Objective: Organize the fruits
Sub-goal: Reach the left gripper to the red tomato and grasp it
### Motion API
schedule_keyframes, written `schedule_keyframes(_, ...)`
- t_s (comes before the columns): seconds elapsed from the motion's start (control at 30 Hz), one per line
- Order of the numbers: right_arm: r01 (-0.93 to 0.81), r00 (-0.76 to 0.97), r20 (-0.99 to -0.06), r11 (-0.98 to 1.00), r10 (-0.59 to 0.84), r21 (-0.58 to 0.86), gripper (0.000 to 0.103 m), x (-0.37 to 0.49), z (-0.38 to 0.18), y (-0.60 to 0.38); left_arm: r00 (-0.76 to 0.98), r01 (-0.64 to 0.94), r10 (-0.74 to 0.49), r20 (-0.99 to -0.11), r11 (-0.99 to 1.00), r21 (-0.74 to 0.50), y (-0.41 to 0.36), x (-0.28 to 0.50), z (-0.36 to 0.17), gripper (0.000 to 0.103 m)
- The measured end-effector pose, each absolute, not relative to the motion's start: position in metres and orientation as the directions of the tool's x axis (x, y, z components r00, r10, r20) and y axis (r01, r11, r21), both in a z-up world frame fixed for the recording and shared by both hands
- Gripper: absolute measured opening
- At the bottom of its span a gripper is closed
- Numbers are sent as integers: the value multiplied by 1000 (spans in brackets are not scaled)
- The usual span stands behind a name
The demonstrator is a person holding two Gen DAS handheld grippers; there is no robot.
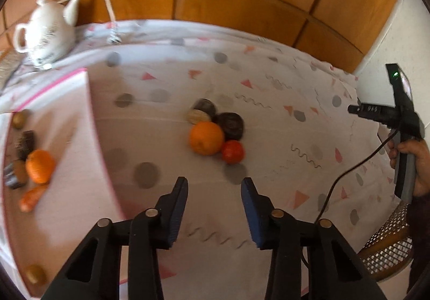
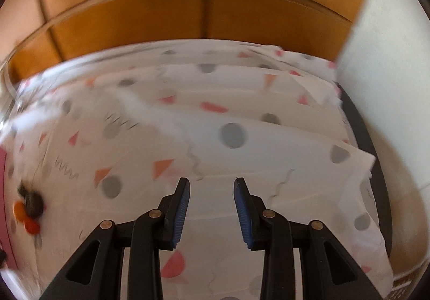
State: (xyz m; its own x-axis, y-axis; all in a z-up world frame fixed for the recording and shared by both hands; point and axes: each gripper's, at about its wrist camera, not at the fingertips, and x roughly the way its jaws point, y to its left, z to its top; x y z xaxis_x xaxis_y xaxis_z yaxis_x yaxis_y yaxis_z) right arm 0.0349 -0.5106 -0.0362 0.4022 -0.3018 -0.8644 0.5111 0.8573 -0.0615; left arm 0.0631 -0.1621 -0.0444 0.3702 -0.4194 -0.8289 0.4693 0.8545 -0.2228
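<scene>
Left wrist | left gripper [image 1: 214, 182] spread, empty | orange [image 1: 206, 138] just ahead, apart

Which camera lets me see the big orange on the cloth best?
The left wrist view: the orange sits sharp near the middle, touching a small red fruit. The right wrist view shows only a blurred orange patch at its left edge.

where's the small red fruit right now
In the left wrist view, the small red fruit lies on the patterned cloth near the middle, touching the lower right of the big orange, just below a dark round fruit.
</scene>
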Motion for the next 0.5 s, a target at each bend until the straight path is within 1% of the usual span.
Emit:
schedule_keyframes(0.07, 567, 392, -866, 823, -311, -39, 34, 28, -34, -525, 355, 474, -420, -835, 851, -226, -173, 66, -51, 41)
schedule_keyframes(0.17, 605, 391, -876, 796, -282, 13, 36, 25, -35, -538, 334, 450, -405, -851, 862, -233, -187, 75, -62, 42)
schedule_keyframes(0.23, 608, 397, -879, 793, -264, 36, 36, 24, -35, -540, 324, 439, -403, -856, 865, -242, -193, 80, -67, 41)
schedule_keyframes(0.5, 591, 414, -874, 805, -256, 44, 36, 27, -33, -535, 318, 399, -400, -860, 879, -261, -211, 95, -83, 41)
